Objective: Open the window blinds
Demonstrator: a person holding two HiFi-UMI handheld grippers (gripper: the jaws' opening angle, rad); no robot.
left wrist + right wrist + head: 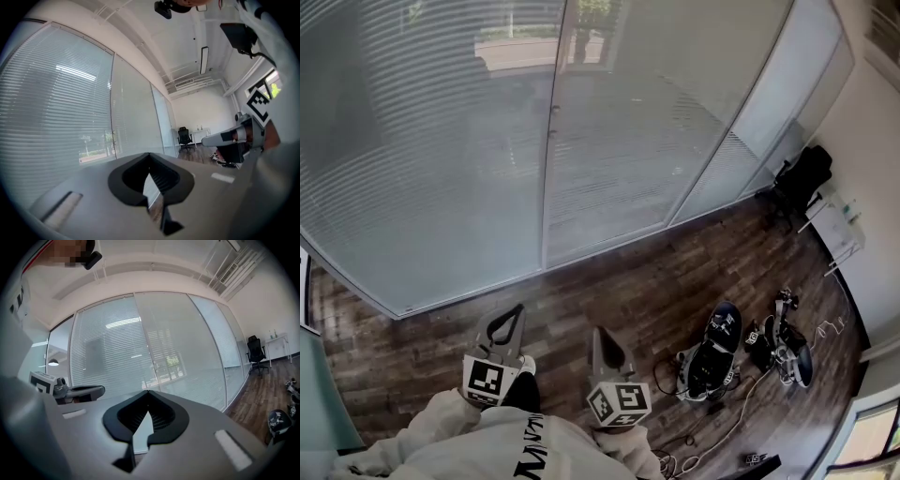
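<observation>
Lowered window blinds (422, 141) cover the glass wall ahead, their slats nearly closed, with a bit of the outdoors showing through near the top. A vertical frame post (551, 131) divides two panels. Both grippers are held low in front of the person, well short of the blinds. My left gripper (518, 307) points at the left panel with its jaws together and nothing between them. My right gripper (594, 331) is beside it, also shut and empty. The blinds (51, 108) fill the left of the left gripper view, and the blinds (112, 352) span the right gripper view.
The floor (609, 291) is dark wood. A black office chair (802, 173) and a white desk (834, 230) stand at the far right by the wall. Bags and gear (717, 347) with cables (741, 403) lie on the floor to my right.
</observation>
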